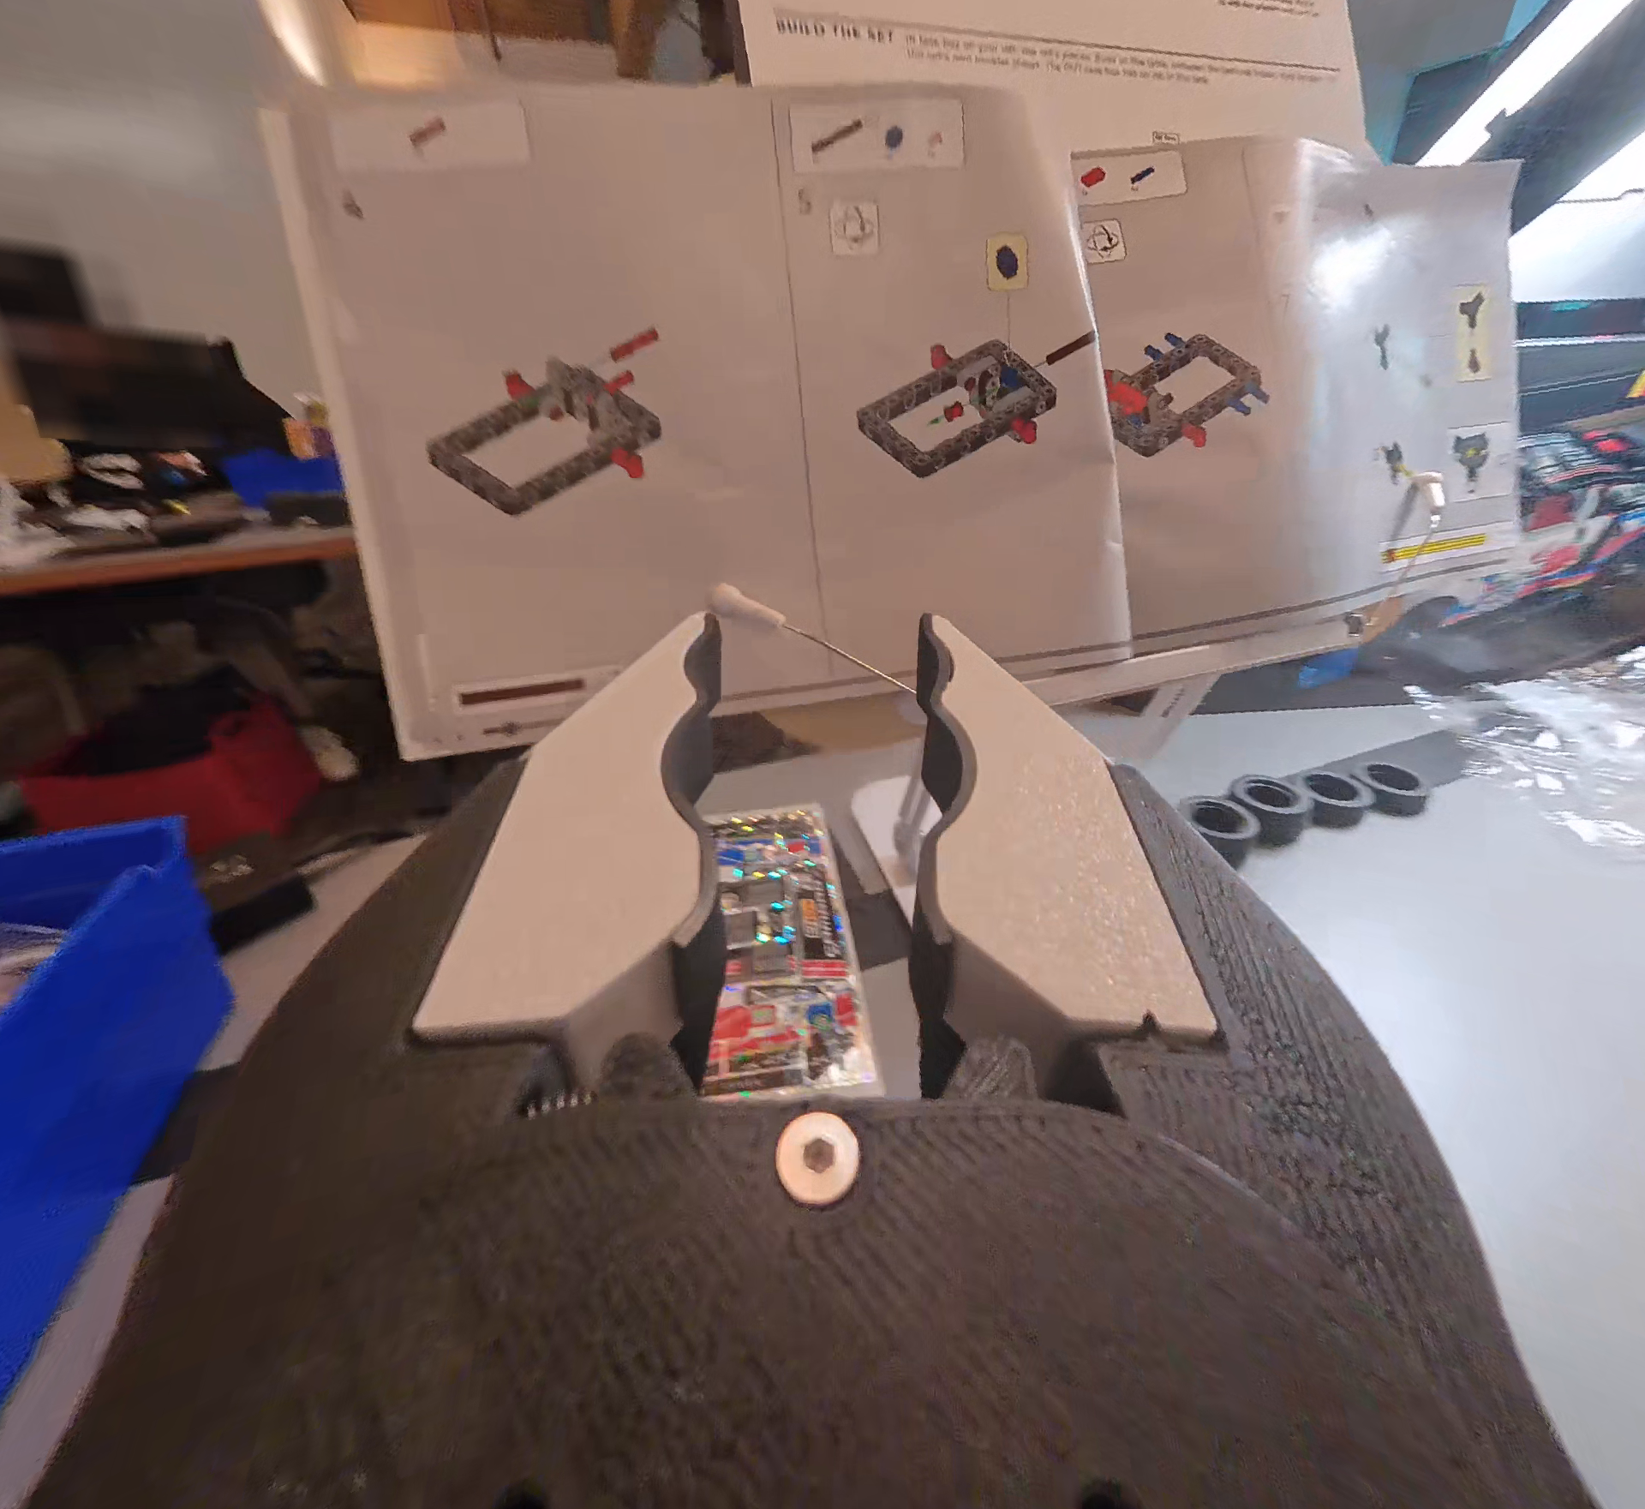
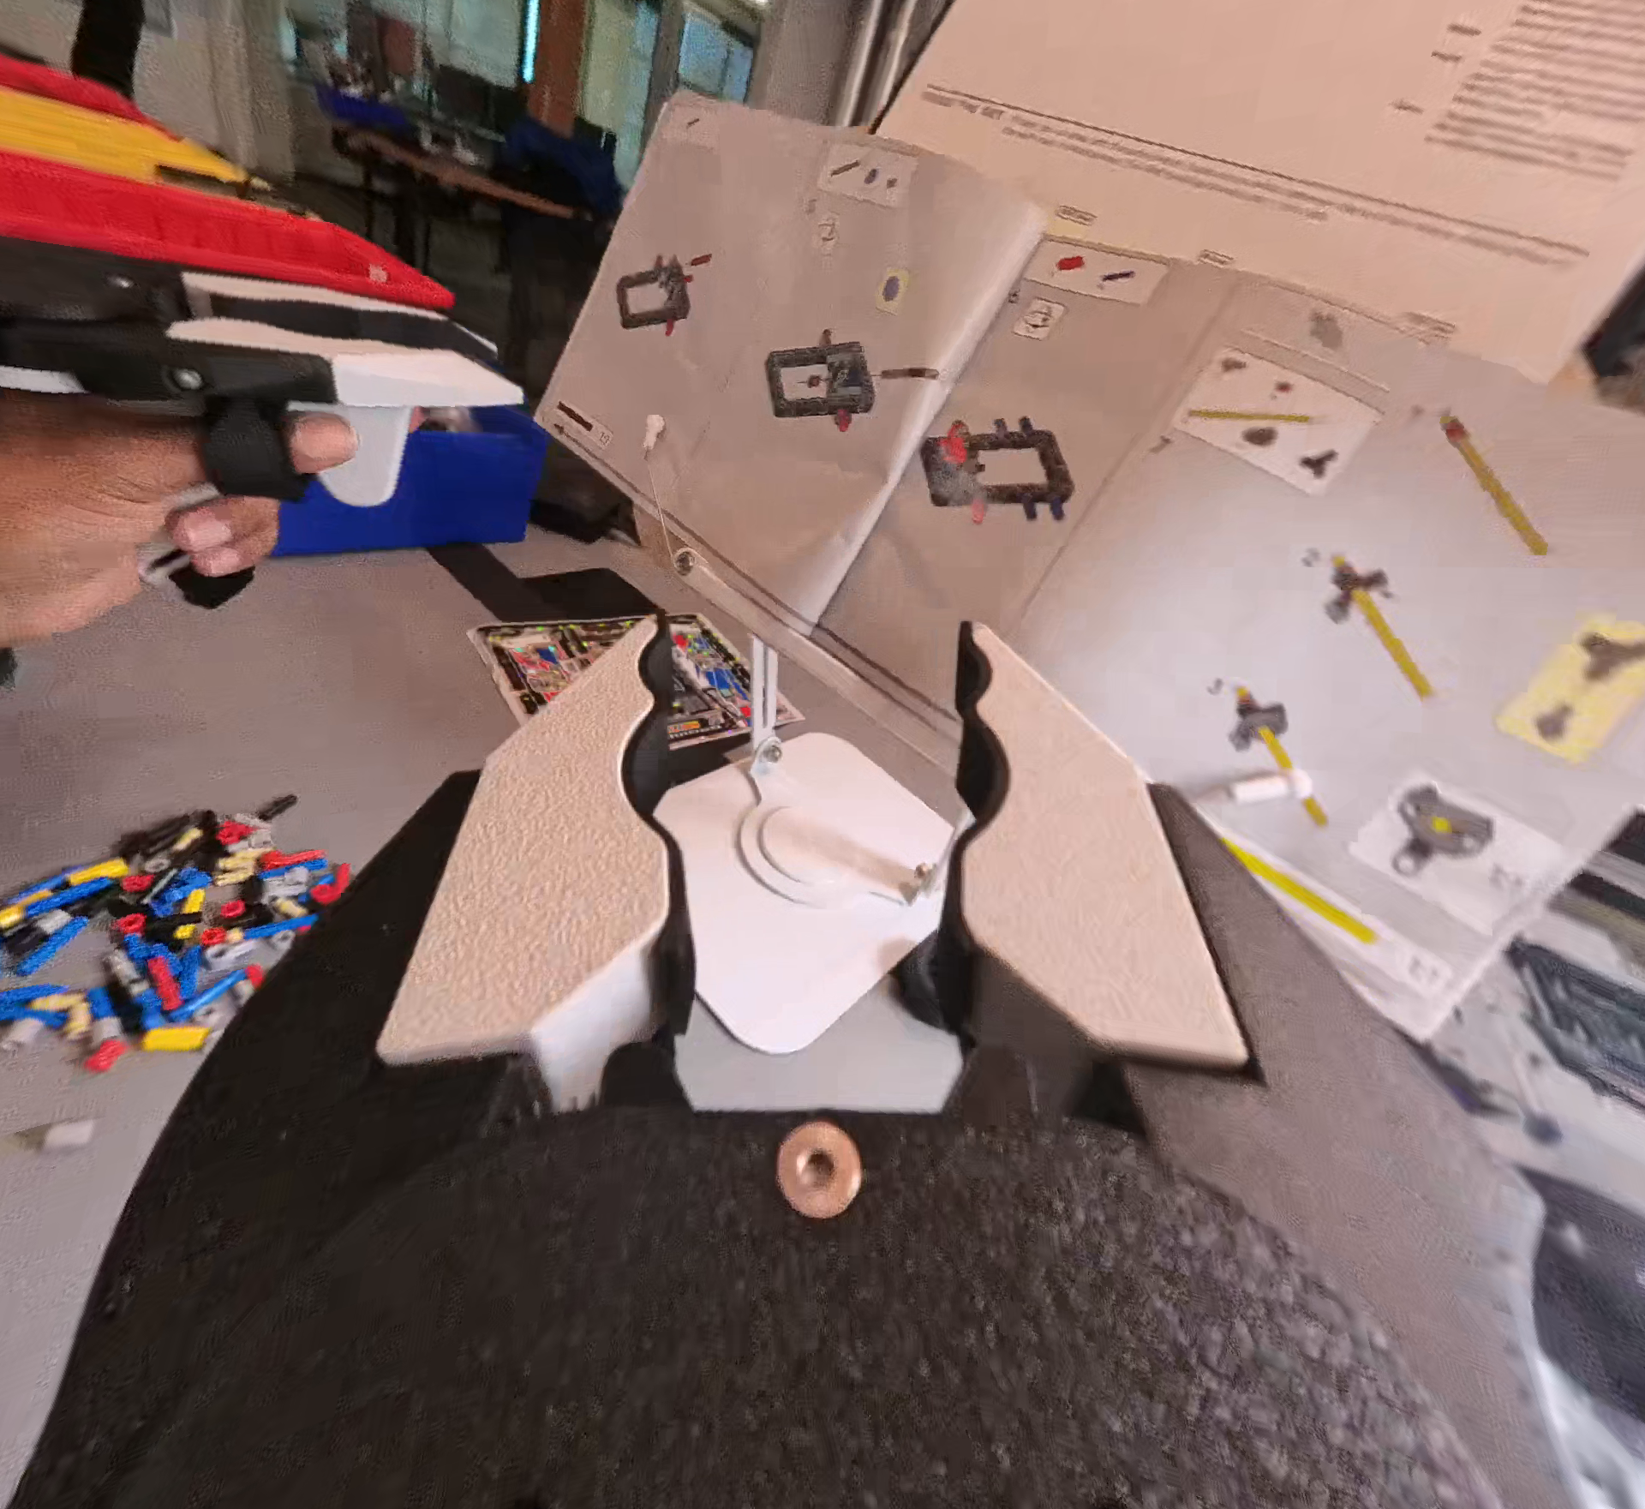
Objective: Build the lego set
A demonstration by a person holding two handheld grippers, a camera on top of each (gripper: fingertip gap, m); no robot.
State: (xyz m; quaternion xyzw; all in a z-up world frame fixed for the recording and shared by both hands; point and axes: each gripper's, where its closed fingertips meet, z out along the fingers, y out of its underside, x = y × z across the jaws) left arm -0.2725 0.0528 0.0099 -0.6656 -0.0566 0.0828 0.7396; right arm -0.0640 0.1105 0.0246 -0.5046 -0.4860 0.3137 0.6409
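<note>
Right wrist view: lego pieces point(image 2: 151, 923) left of gaping right tongs point(image 2: 810, 647).

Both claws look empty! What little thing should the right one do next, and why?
Probably swing the right gripper left and down toward the pile of loose pieces on the grey table. Both it and the left gripper are open and hold nothing, the instruction booklet stands open on its stand, and no piece has been picked, so reaching for a first part seems the sensible step.
</note>
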